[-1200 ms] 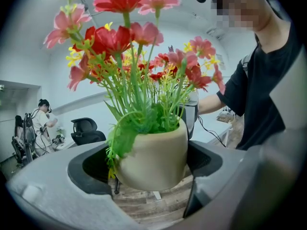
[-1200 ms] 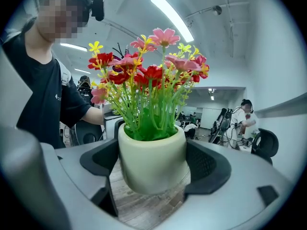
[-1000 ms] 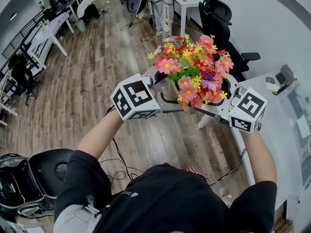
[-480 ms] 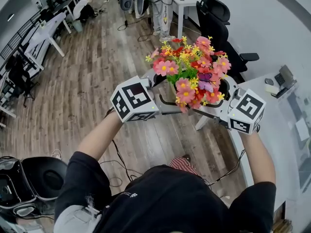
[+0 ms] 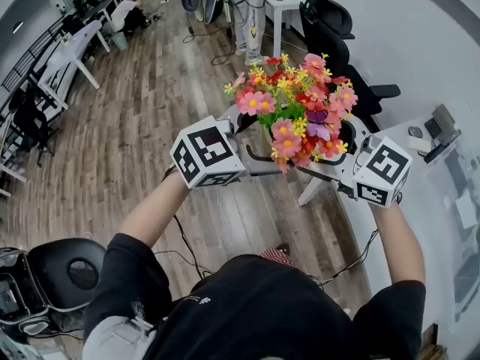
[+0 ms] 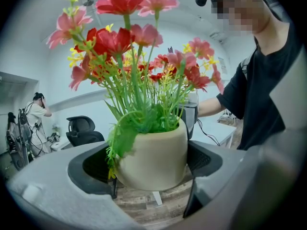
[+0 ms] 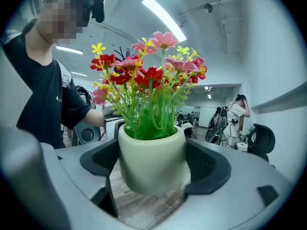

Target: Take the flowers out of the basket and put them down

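Flowers: we see a bunch of pink, red and yellow flowers [image 5: 296,103] standing upright in a cream pot [image 6: 153,152], with green stems and leaves packed into its mouth.
Butterfly: we make out a small purple butterfly [image 5: 321,116] among the blooms on the right side of the bunch.
Where it is: we find the pot held in the air in front of the person, between the two tools. Both tool views show floor boards under its base.
Left tool: the left tool [image 5: 251,145] reaches in from the left. In its own view we see its dark pads pressed on either side of the pot, so it is clamped on the pot.
Right tool: the right tool [image 5: 343,147] comes in from the other side. Its view shows the pot [image 7: 152,162] filling the gap between its pads, gripped.
Tilt: in the left tool view the pot leans a little; in the right tool view it looks upright.
Floor: we look down on a wooden floor [image 5: 150,126] with cables trailing across it.
Surface: a white surface [image 5: 420,152] lies to the right, beyond the right tool.
Chair: a black chair [image 5: 337,36] stands behind the flowers.
Others: we spot a person in white [image 7: 237,110] far behind the pot.
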`<state>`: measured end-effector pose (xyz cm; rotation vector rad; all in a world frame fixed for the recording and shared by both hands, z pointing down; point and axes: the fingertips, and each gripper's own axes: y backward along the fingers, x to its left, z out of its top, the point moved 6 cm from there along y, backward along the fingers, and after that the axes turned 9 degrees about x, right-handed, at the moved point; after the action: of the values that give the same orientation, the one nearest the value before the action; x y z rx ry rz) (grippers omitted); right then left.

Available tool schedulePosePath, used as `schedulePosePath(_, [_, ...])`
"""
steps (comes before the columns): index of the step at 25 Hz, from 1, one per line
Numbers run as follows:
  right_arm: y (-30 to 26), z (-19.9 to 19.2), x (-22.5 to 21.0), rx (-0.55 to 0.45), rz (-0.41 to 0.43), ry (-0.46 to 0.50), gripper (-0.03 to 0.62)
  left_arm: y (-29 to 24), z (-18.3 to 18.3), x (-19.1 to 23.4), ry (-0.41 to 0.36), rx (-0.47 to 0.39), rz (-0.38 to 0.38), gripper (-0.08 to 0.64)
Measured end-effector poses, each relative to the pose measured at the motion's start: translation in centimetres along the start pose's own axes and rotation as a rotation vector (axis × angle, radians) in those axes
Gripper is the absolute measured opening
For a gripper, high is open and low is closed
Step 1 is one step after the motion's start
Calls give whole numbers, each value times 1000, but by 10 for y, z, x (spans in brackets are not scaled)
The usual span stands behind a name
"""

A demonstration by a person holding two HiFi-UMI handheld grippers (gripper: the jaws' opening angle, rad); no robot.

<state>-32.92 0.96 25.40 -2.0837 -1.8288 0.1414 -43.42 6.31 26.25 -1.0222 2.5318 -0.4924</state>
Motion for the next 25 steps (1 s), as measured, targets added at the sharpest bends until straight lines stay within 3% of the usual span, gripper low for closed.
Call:
schedulePosePath(8, [25,-18,-50,-19,-5,-11,443,-49,21,26,-1,7,-6,463])
schedulePosePath(25, [51,-41,-84,-43,-1,-14,443,-93,35,35,-18,15,2,463])
